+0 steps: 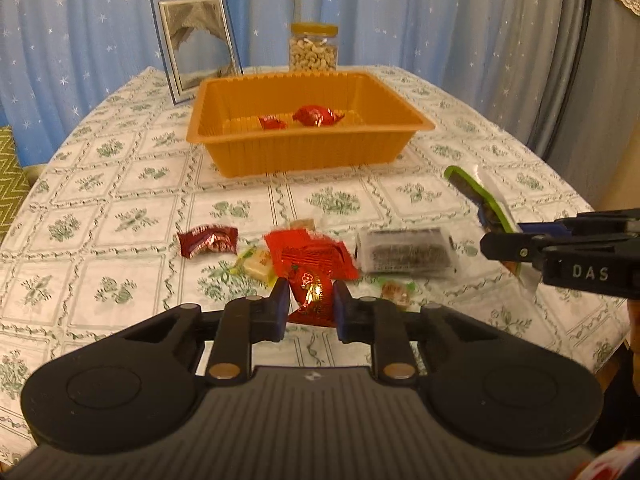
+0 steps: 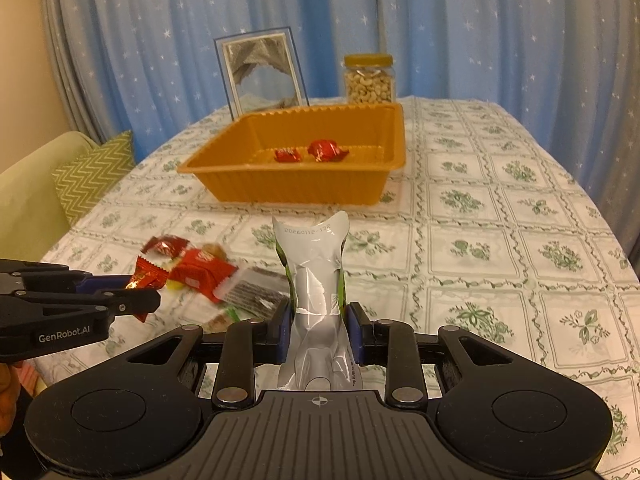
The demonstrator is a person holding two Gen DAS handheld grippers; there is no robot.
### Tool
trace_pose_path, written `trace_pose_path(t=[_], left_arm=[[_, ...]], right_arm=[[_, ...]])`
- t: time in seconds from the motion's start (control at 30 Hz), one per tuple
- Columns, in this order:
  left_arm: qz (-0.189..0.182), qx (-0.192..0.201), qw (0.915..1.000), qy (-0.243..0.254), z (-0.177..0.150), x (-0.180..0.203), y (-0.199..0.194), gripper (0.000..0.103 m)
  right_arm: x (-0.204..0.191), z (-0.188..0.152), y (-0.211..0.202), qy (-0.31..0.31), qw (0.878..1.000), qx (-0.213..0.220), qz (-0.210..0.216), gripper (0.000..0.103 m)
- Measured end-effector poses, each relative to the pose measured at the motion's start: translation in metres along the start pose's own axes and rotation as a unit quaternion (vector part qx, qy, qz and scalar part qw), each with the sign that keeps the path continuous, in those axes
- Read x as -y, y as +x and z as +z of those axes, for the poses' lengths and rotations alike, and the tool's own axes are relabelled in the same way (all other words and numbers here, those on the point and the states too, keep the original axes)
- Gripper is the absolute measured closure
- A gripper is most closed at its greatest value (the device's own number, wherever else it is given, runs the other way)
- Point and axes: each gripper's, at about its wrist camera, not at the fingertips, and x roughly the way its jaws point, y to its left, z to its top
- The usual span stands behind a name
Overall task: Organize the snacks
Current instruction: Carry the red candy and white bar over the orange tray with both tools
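An orange tray (image 1: 304,156) (image 2: 296,184) sits mid-table with two red wrapped candies (image 1: 318,116) (image 2: 326,149) inside. My left gripper (image 1: 310,300) is shut on a red foil candy (image 1: 312,298), held just above the table near a pile of snacks: a large red packet (image 1: 310,254), a red candy (image 1: 206,240), a pale candy (image 1: 258,262) and a dark bar (image 1: 406,254). My right gripper (image 2: 318,320) is shut on a silver and green snack pouch (image 2: 316,292), which also shows in the left wrist view (image 1: 480,200).
A jar of cashews (image 1: 313,47) (image 2: 369,79) and a picture frame (image 1: 196,46) (image 2: 262,72) stand behind the tray. The floral tablecloth (image 2: 500,240) covers a round table. A sofa with a zigzag cushion (image 2: 90,172) stands to the left. Blue curtains hang behind.
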Motion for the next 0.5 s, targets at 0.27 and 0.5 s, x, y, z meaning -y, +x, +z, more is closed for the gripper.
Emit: trace_pose_path(t=[0.27,0.5], left_arm=[[-0.008,0.013,0.9999,-0.003,0.012,0.000,-0.008,0.083],[-0.015,0.020,0.9997,-0.003,0.021,0.001,-0.011,0.083]], right_arm=[[-0.010,0.011,-0.003,0.003,1.000,0.011,0.001,0.073],[-0.013,0.017,-0.005,0.006,1.000,0.017,-0.002,0.073]])
